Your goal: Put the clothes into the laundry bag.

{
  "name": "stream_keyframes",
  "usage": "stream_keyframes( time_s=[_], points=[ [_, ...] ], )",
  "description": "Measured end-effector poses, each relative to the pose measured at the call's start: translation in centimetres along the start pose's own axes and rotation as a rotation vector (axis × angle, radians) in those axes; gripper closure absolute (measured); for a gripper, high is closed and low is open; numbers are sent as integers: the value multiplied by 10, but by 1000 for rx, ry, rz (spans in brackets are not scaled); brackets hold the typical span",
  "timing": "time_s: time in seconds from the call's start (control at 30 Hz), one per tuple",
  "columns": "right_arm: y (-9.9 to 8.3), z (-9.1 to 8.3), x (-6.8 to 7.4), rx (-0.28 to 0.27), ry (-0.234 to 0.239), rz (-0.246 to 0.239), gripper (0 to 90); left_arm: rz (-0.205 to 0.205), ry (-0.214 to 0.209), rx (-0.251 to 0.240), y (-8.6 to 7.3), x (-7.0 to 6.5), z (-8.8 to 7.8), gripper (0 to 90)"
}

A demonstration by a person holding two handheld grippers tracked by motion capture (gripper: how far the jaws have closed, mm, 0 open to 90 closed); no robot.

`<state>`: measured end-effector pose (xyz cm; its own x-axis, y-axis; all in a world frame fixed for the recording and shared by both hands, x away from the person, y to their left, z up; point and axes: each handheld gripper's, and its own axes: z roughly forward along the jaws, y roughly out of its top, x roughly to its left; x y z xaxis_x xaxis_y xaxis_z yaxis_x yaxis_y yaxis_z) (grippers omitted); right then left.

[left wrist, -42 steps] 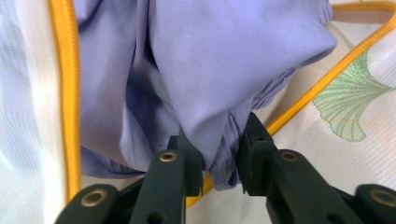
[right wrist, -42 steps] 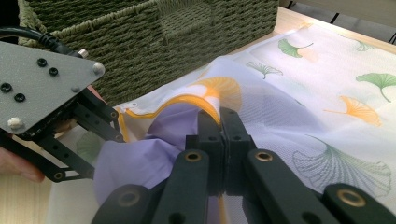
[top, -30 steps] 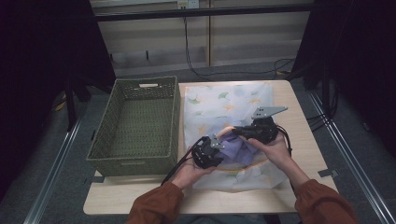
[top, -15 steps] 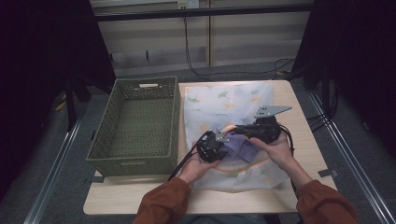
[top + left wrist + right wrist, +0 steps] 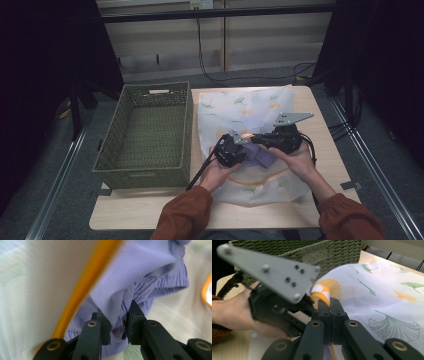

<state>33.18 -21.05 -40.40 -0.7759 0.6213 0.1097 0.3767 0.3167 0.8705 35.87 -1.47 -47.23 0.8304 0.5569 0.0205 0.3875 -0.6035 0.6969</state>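
left gripper (image 5: 117,326) pinching purple cloth (image 5: 140,272) | right gripper (image 5: 329,306) pinching patterned fabric (image 5: 387,307) | writing unreadable

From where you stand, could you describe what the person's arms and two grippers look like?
Both forearms wear rust-orange sleeves. Each bare hand carries a black two-jaw gripper with brass-coloured pivot rivets: the left gripper trails a black cable, and the right gripper bears a grey three-cornered plate.

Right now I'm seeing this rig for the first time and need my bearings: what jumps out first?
At the table's middle, the left tool and right tool meet, both pinching a white leaf-print cloth with a lilac garment bunched in it. The left tool's jaws grip the lilac fabric; the right's clamp the cloth's yellow edge. A green woven basket stands left of the cloth.
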Motion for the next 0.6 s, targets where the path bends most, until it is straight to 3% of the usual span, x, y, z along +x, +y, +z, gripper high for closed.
stream_keyframes(
  time_s=[0.17,0.5,0.6],
  points=[
    [-2,-2,3,7,7,-6,896,-27,45,-21,4,4,1,767],
    [-10,-8,5,19,13,-20,896,-75,76,-83,13,6,3,768],
    [-16,-7,6,39,13,-19,896,-73,77,-63,12,6,7,768]
  ],
)
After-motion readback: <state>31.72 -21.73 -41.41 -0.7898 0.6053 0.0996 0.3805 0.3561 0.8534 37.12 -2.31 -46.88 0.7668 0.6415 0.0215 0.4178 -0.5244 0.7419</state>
